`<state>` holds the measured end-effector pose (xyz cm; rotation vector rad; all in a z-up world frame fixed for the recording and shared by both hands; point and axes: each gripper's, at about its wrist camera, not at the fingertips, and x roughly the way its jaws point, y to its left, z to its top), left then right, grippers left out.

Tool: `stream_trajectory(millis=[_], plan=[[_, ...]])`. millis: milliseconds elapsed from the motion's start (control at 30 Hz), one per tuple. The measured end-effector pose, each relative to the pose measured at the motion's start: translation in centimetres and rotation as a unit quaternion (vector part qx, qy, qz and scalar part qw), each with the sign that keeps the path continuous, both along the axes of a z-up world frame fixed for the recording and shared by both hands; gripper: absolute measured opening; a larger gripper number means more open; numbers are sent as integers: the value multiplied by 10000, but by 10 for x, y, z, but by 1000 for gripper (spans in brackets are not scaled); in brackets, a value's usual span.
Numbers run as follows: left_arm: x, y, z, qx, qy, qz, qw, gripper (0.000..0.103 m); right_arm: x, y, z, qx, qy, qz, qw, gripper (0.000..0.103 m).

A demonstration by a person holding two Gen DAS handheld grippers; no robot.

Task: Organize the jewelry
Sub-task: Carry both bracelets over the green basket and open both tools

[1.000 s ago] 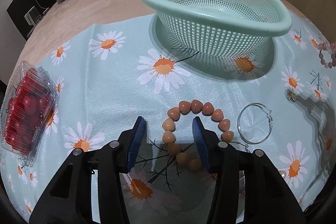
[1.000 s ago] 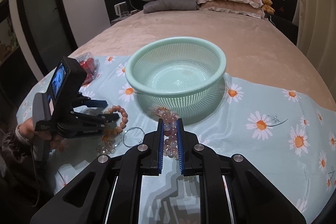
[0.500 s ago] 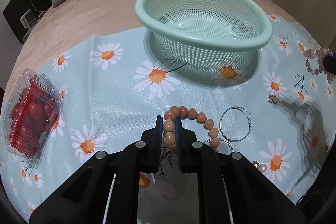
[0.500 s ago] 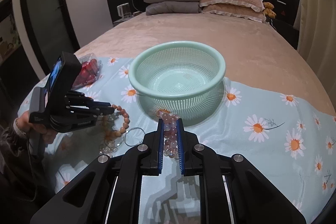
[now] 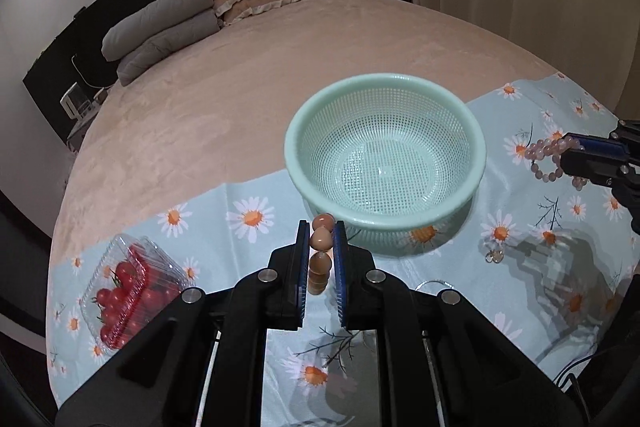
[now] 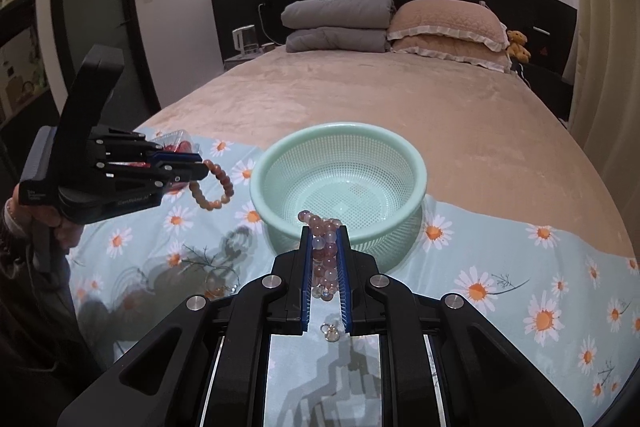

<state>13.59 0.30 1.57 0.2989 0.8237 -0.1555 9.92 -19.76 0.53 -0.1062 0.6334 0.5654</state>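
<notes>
A mint green mesh basket stands on the daisy cloth on the bed. My left gripper is shut on an orange heart-bead bracelet and holds it in the air, left of the basket. My right gripper is shut on a pink bead bracelet and holds it in front of the basket's near rim.
A clear box of cherry tomatoes lies at the cloth's left edge. A small silver earring and a hoop earring lie on the cloth before the basket. Pillows are at the bed's head.
My left gripper shut on the orange bracelet and lifted it off the cloth. My right gripper rose with the pink bracelet and came nearer the basket.
</notes>
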Motion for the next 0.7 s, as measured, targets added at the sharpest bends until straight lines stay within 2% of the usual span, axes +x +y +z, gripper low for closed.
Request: stream_trajectory(millis=[167,333,533,700], plan=[[14,-11,23,-71,-195,-147,9997,12,14,3,8,41,-61,-22,10000,11],[24,-32,31,-129,-327,-433,9984,12,28,9,10,67,-58,43,10000,11],[45,-37,20,-232,-212,-491,9983,12,50,17,1,42,83,56,9999,11],[57,-34,0,-340,56,-482,9982,12,64,21,-16,72,269,42,9996,11]])
